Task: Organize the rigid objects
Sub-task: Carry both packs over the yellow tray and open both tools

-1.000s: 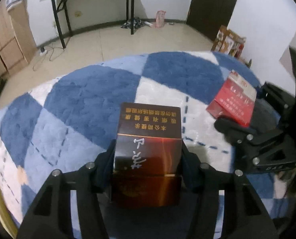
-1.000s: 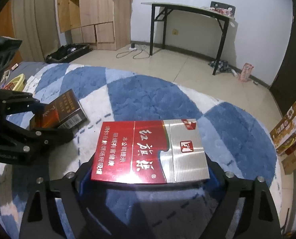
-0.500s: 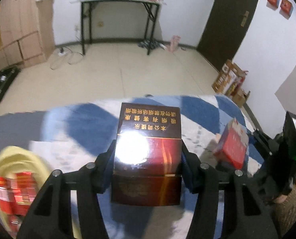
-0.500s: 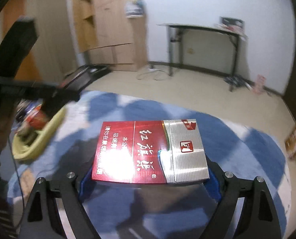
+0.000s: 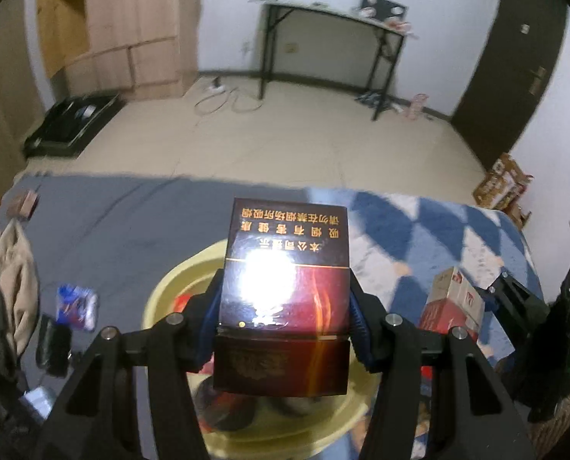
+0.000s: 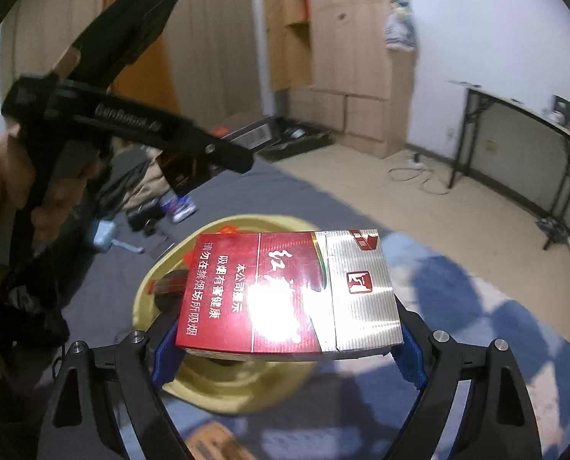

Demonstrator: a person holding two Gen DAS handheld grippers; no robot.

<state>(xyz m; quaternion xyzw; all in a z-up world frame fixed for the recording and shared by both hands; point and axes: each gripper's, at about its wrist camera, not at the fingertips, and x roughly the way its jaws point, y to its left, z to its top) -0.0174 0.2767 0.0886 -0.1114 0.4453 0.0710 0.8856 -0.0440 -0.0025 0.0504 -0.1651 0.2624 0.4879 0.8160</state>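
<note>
Left wrist view: dark carton is clamped in left gripper, red carton in right gripper, both above part-filled yellow basin; release is judged outstanding.

Yellow basin, blue-and-white checked rug

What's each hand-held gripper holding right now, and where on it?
Left hand-held gripper: dark maroon cigarette pack, clamped across its long side edges. Right hand-held gripper: red-and-silver cigarette pack, clamped at its two short ends.
</note>
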